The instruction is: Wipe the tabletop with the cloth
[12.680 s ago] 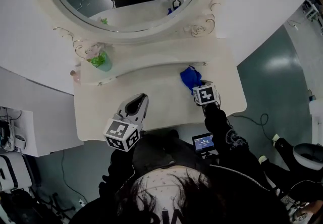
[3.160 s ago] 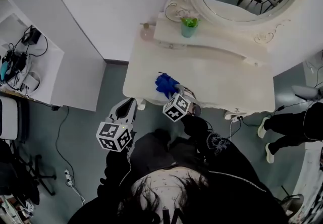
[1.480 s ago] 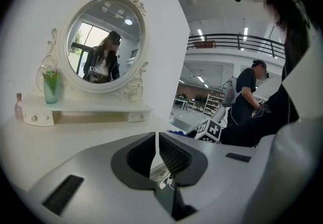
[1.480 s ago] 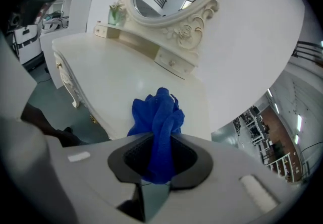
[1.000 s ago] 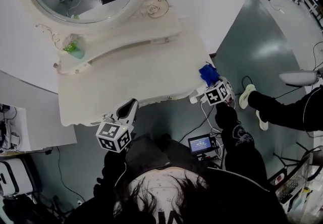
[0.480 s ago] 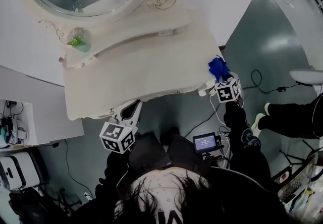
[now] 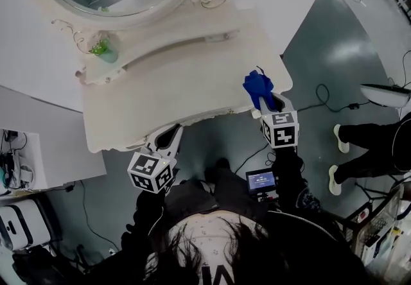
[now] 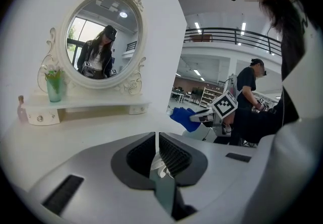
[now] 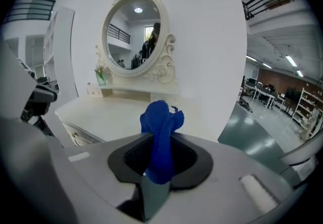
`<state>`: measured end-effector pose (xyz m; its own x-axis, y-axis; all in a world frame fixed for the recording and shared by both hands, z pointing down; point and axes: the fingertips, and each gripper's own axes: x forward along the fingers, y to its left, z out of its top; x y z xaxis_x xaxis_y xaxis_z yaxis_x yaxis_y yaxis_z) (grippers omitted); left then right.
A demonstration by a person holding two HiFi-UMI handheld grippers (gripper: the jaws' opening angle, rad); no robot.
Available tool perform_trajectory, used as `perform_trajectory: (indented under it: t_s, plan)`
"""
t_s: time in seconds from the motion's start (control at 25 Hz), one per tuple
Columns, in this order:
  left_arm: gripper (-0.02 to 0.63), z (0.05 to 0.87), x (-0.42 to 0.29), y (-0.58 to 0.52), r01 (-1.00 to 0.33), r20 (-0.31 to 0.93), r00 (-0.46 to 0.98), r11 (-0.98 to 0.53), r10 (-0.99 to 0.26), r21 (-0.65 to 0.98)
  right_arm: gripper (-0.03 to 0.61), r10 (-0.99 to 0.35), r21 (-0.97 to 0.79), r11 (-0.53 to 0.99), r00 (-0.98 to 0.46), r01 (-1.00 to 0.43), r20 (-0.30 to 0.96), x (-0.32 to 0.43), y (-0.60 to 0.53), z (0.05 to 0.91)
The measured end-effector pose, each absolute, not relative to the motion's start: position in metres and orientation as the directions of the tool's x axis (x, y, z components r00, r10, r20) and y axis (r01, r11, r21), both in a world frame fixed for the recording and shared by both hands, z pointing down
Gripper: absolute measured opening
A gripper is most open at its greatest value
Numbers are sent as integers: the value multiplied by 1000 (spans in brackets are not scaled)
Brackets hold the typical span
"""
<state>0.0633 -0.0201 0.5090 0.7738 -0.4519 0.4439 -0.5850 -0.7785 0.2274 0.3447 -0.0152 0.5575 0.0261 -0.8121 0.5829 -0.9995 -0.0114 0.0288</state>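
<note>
Right gripper (image 9: 159, 156) jaws are clamping the cloth (image 9: 160, 129), tabletop (image 7: 186, 85) lying just ahead. Left gripper (image 8: 157, 150) jaws are sitting nearly together, empty.

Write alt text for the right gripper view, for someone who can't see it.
The right tongs are shut on a crumpled bright blue cloth, which sticks up in front of a cream dressing-table top. At the back of the table stands an oval mirror in an ornate cream frame.
</note>
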Motion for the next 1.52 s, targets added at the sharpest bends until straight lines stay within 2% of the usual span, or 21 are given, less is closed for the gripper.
perform_trajectory:
  t_s: [0.28, 0.8, 1.12, 1.52]
  plan:
    - [2, 496, 8, -12, -554, 410, 800, -803, -438, 222, 87, -855, -84, 43, -80, -996, 512, 222, 10, 509]
    - [2, 489, -116, 39, -474, 354, 854, -850, -381, 230, 87, -884, -251, 20, -134, -968, 448, 41, 70, 495]
    - [2, 493, -155, 77, -413, 337, 885, -875, -321, 250, 87, -883, -300, -19, -125, -954, 453, -19, 119, 500]
    - [2, 496, -143, 125, -319, 313, 922, -906, -228, 278, 87, -880, -337, -51, -118, -940, 460, -34, 169, 506]
